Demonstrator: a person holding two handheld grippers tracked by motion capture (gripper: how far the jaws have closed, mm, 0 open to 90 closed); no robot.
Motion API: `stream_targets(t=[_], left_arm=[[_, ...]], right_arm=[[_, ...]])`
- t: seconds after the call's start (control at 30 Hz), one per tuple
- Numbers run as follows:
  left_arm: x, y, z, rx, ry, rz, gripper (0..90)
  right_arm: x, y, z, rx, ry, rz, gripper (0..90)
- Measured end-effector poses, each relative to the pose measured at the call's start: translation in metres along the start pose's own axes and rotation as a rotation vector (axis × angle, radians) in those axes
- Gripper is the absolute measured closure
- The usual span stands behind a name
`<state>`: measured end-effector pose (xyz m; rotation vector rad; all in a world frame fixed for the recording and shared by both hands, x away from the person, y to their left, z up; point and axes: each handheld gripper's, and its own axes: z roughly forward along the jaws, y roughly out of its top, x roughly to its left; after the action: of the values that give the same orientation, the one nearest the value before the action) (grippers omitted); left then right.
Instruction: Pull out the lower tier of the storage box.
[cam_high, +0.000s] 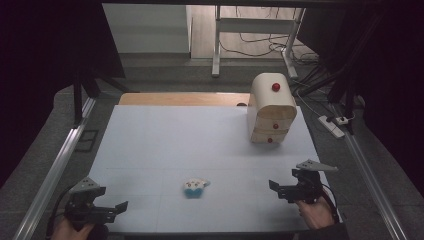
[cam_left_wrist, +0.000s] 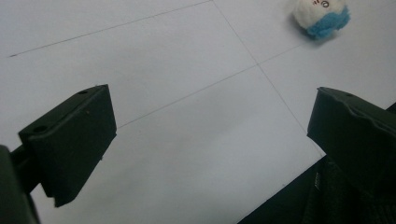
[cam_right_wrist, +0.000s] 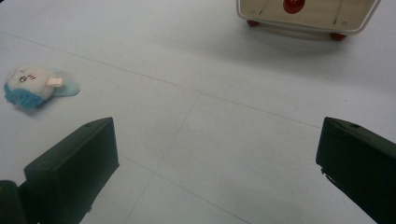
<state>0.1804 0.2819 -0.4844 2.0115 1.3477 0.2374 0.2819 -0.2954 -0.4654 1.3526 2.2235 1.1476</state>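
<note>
Both sets of jaws are spread wide with nothing between them: the left hand-held gripper (cam_high: 107, 210) sits at the near-left corner of the worktop (cam_high: 165, 145), the right hand-held gripper (cam_high: 285, 187) at the near right. The small white-and-blue plush toy (cam_high: 195, 187) lies between them near the front edge, well apart from both, and the wooden drawer box (cam_high: 271, 109) with red knobs stands at the far right.

A small white-and-blue plush toy (cam_high: 195, 187) lies on the pale table surface (cam_high: 165, 145) near its front edge, roughly midway between the left gripper (cam_high: 111, 208) at the front left corner and the right gripper (cam_high: 282, 187) at the front right. A rounded wooden mini drawer chest with red knobs (cam_high: 270, 109) stands at the far right of the table, behind the right gripper and well apart from the toy. Both grippers sit above bare table, touching nothing.
</note>
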Motion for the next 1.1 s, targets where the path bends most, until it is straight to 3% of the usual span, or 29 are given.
stream_targets(t=[0.5,0.73,1.1], left_arm=[[0.0,0.0,0.001,0.007,-0.012,-0.002,1.3],[0.0,0.0,0.0,0.007,-0.011,-0.003,1.0],[0.001,-0.001,-0.001,-0.003,-0.014,-0.006,0.6]], right_arm=[[0.002,0.009,0.013,0.008,0.004,-0.02,0.0],[0.001,0.016,0.019,-0.027,-0.001,-0.032,0.0],[-0.001,0.023,0.03,-0.013,-0.008,-0.034,0.0]])
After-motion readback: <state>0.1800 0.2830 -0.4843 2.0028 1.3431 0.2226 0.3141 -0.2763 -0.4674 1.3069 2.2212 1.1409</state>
